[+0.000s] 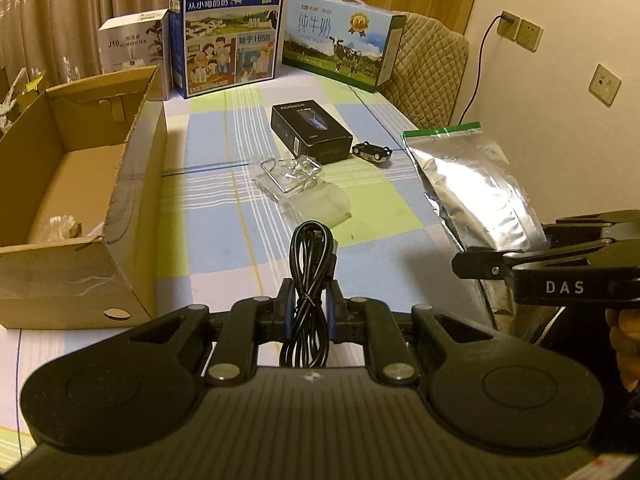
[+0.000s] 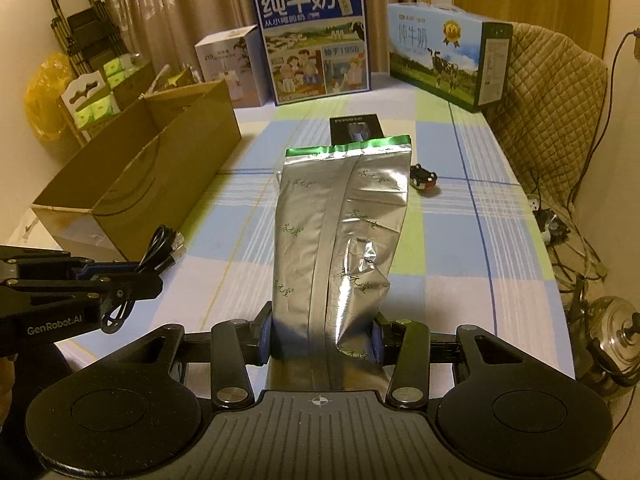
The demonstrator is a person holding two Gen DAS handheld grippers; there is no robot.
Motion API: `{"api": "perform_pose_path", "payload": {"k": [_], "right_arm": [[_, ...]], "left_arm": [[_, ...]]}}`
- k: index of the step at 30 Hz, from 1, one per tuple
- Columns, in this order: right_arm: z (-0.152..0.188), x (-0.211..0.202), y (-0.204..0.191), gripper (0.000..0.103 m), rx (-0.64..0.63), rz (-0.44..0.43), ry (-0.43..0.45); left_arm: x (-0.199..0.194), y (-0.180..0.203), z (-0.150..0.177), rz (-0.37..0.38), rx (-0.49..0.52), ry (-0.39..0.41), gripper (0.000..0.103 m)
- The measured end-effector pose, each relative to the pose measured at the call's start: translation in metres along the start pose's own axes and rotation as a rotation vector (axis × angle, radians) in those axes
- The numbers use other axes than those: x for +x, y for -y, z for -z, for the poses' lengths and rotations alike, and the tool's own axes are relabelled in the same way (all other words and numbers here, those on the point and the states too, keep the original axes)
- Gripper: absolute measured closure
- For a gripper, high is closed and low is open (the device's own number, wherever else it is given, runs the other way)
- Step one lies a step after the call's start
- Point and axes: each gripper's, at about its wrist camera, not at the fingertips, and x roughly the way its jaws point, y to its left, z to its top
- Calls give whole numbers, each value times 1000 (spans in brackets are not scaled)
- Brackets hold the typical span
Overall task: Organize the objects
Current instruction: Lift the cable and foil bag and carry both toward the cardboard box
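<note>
My left gripper (image 1: 310,300) is shut on a coiled black cable (image 1: 312,256), held just above the checked tablecloth; the same cable (image 2: 166,250) shows at the left of the right wrist view. My right gripper (image 2: 322,340) is shut on the lower end of a tall silver foil bag (image 2: 344,216) with a green top strip, seen at the right as the foil bag (image 1: 468,184) in the left wrist view. An open cardboard box (image 1: 80,184) stands to the left. A black product box (image 1: 310,130), a small toy car (image 1: 372,153) and clear plastic packaging (image 1: 304,186) lie mid-table.
Two milk cartons (image 1: 230,28) (image 1: 344,44) and a white humidifier box (image 1: 134,42) line the far edge. A quilted chair back (image 1: 434,68) stands at the far right. Beyond the right table edge are cables and a metal pot (image 2: 616,332) on the floor.
</note>
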Motion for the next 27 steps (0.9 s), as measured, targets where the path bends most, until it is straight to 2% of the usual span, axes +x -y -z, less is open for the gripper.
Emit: {"api": "perform_pose_path", "payload": {"k": [14,27], "right_arm": [[-4,-18,-11,62,-8,-9,33],[-4,-18,-18,62,-18,-22,27]], "left_arm": [[-19,-2,-2,-6,6,33,91],[-29,-6,0,-3,-5,47,91]]}}
